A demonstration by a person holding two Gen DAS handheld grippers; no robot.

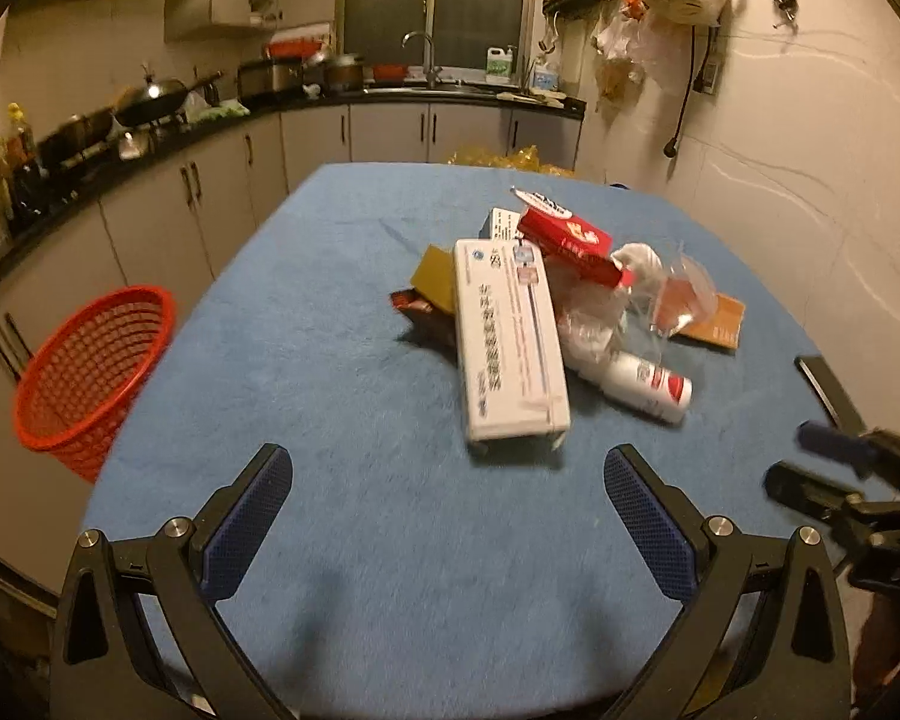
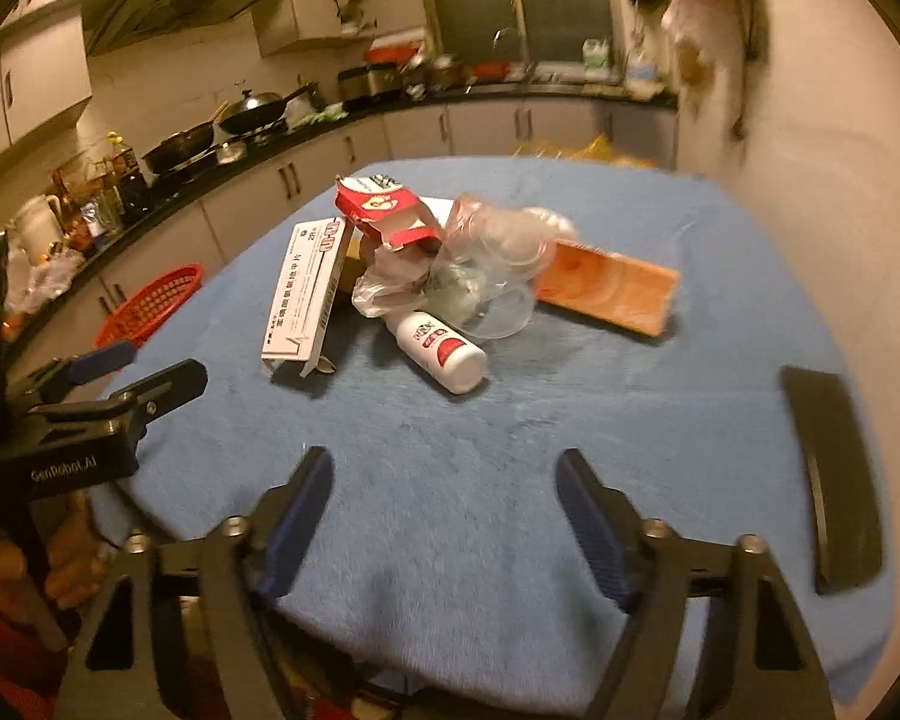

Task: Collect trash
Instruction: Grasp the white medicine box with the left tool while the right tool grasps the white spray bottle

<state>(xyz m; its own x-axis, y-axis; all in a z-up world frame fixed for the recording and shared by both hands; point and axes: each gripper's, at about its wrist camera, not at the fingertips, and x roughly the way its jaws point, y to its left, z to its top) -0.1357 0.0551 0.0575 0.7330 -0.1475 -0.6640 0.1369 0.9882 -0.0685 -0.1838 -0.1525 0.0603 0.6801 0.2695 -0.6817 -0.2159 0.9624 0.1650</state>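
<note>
Hovering over the near edge of the blue-covered surface [image 1: 342, 312], my left fingers [image 1: 447, 516] stand wide apart with nothing between them. My right fingers [image 2: 444, 516] are apart too, a little narrower, and likewise empty above the cloth.

Trash sits heaped around the middle of the surface, well ahead of both pairs of fingers. A long white medicine box [image 1: 510, 348] lies on the side of the pile nearest my left hand, its near end pointing at me. Just behind it a red and white carton [image 1: 564, 237] rests tilted on top of the heap, torn open at one end. Crumpled clear plastic [image 2: 492, 252] bunches against the carton, and a white bottle with a red label [image 2: 444, 354] lies on its side at the pile's near edge, touching the plastic. An orange flat box [image 2: 606, 288] lies beside the plastic toward the wall; whether it is a tray or a lid I cannot tell through the blur.

A red mesh basket [image 1: 90, 372] stands beyond the left edge of the surface, lower down, near the cabinets. A dark flat object [image 2: 834, 480] lies on the cloth at my right.
</note>
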